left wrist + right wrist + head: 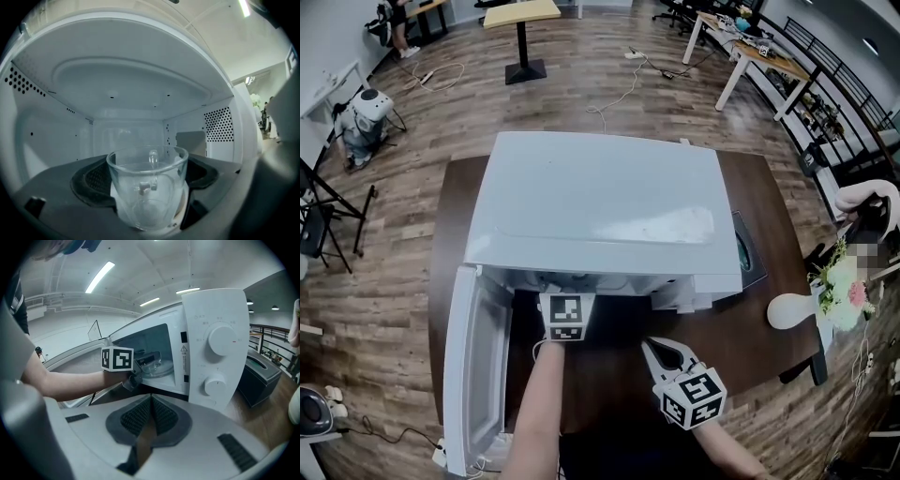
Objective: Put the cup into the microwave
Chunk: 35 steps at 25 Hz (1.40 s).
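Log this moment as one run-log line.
left tool: shut on glass cup, inside microwave | right tool: shut, empty, outside the microwave | door: open | release: not yet done

The clear, smooth glass cup [147, 190] gleams glossy at six o'clock in the left gripper view, between the left gripper's [149, 199] matt, dark, ribbed pads [91, 180]. The white box-shaped microwave [600, 202] has a smooth, lightly glossy casing. The dark brown wooden table [750, 352] looks matt, and the grained wood-plank floor [581, 89] lies at twelve o'clock.
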Motion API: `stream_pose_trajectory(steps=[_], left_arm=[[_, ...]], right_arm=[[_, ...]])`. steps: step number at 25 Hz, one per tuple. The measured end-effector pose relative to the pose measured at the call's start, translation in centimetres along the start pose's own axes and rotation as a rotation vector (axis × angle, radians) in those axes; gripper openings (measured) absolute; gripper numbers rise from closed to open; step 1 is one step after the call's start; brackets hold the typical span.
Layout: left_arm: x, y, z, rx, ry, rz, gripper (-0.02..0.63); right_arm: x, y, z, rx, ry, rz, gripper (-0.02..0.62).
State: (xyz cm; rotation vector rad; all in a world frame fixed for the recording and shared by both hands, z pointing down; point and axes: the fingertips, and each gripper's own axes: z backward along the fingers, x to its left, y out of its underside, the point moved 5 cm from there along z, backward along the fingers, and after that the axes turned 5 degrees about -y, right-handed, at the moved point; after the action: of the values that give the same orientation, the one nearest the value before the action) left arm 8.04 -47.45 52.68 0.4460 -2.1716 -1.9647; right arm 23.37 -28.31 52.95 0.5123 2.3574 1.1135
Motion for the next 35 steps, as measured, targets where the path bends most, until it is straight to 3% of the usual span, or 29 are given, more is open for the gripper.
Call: stream_pose_trajectory(steps=[17,35], left_arm=[[-0.3,0.5,2.8,0.029,0.003,0.093,0.445],[-1.5,0.9,8.5,0.132,0.01,0.18,0.443]], right_arm=[[0.8,0.6,1.2,-0.022,0.008,-0.012,-0.006],[1.9,-0.3,1.3,-0.071,-0.016,-0.029,-0.006]])
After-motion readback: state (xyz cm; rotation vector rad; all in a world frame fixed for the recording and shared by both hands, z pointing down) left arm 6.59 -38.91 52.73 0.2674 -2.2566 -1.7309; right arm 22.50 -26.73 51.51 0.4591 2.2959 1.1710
